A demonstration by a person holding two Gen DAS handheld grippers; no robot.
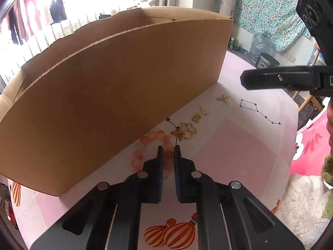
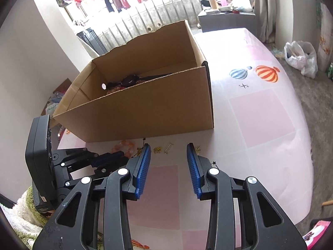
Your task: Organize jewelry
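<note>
A pink bead bracelet [image 1: 154, 136] lies on the table against the foot of a cardboard box [image 1: 104, 83]. My left gripper [image 1: 168, 147] is shut on its near beads, which fill the narrow gap between the blue pads. To the right of the bracelet lie gold charms [image 1: 187, 132], a small gold piece [image 1: 196, 118] and two white ladder-shaped pieces [image 1: 204, 110]. My right gripper [image 2: 169, 144] stands open above the table just short of these charms [image 2: 157, 150], with nothing between its pads. The box [image 2: 156, 108] holds dark items, among them a watch [image 2: 130, 80].
The table [image 2: 260, 120] wears a pink checked cloth printed with balloons and star lines. Its rounded edge curves away at the right. One right finger [image 1: 278, 79] hangs above the charms in the left wrist view. A white plastic bag [image 2: 299, 56] sits on the floor.
</note>
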